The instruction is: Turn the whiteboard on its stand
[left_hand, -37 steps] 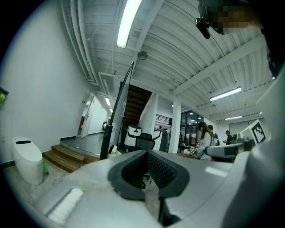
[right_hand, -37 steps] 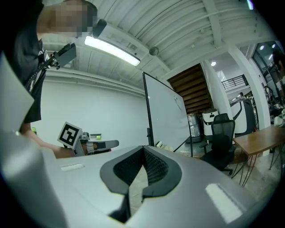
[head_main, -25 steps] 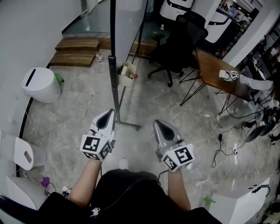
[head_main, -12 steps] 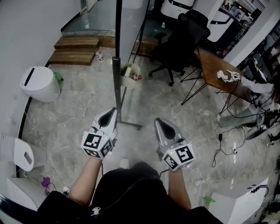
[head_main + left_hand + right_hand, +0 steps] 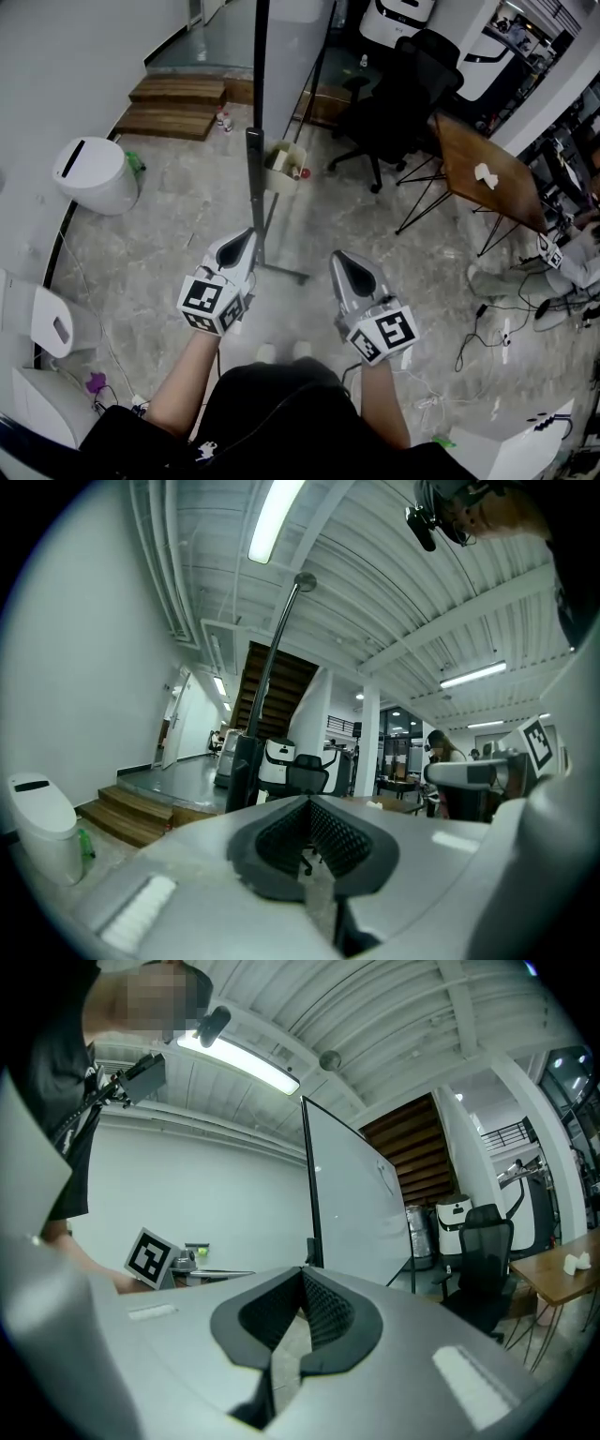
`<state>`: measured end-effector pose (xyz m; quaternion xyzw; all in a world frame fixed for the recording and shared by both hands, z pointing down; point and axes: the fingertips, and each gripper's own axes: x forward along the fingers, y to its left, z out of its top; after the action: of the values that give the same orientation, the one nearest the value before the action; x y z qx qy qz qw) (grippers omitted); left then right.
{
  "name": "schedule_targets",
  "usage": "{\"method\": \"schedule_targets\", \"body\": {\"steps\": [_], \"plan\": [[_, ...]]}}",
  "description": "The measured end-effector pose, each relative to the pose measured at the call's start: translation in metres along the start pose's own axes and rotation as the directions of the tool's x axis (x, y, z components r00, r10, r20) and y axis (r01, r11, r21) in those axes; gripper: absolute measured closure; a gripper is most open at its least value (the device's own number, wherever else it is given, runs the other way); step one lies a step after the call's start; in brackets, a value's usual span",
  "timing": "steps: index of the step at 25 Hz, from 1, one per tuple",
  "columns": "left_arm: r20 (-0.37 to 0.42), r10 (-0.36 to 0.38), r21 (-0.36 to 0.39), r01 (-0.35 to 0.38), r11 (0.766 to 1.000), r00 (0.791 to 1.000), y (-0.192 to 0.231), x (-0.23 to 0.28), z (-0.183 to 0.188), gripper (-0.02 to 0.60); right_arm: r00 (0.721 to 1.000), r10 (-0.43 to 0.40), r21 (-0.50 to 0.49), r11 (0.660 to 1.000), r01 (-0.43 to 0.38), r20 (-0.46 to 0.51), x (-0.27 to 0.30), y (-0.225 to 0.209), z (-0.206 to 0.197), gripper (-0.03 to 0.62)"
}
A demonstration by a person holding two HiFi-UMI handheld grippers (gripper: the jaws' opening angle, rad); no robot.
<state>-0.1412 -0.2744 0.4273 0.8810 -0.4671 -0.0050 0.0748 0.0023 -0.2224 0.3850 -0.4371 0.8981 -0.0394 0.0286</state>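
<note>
1. My left claw (image 5: 246, 236) is closed tight with nothing in it. In the left gripper view its pads (image 5: 323, 832) meet at the tips.
2. My right claw (image 5: 340, 257) is closed the same way and is empty. It hangs beside the left one, well apart from it, and both point toward 12 o'clock.
3. The whiteboard (image 5: 292, 56) stands at 12 o'clock, edge-on to me, with its dark frame rising out of the top of the head view. Neither claw touches it.
4. The stand's post (image 5: 253, 183) comes down to a foot (image 5: 284, 272) on the floor, just past the tip of my left claw.
5. A small tray (image 5: 285, 161) hangs on the stand at the board's lower edge.
6. In the right gripper view the board (image 5: 356, 1208) shows its white face, to the right of the claw tips.
7. A white bin (image 5: 89, 176) sits at 10 o'clock, with wooden steps (image 5: 173, 106) beyond it at 11.
8. A black chair (image 5: 405, 89) is at 1 o'clock and a wooden desk (image 5: 487, 178) is at 2.
</note>
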Motion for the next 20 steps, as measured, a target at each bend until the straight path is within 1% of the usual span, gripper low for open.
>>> {"method": "schedule_targets", "body": {"steps": [7, 14, 17, 20], "plan": [[0.014, 0.084, -0.001, -0.084, 0.996, 0.996, 0.015, 0.026, 0.013, 0.580, 0.999, 0.036, -0.008, 0.999, -0.036, 0.006, 0.005, -0.021, 0.010, 0.589], [0.022, 0.151, 0.061, -0.152, 0.987, 0.988, 0.041, 0.062, 0.019, 0.578, 0.998, 0.063, -0.009, 0.998, -0.063, 0.000, 0.015, -0.043, 0.011, 0.589], [0.027, 0.188, 0.078, -0.189, 0.979, 0.982, 0.054, 0.073, 0.023, 0.576, 0.998, 0.067, 0.000, 0.998, -0.067, -0.003, 0.019, -0.048, 0.008, 0.589], [0.034, 0.225, 0.094, -0.227, 0.969, 0.974, 0.067, 0.087, 0.028, 0.499, 0.998, 0.062, 0.004, 0.998, -0.062, -0.009, 0.018, -0.055, 0.007, 0.589]]}}
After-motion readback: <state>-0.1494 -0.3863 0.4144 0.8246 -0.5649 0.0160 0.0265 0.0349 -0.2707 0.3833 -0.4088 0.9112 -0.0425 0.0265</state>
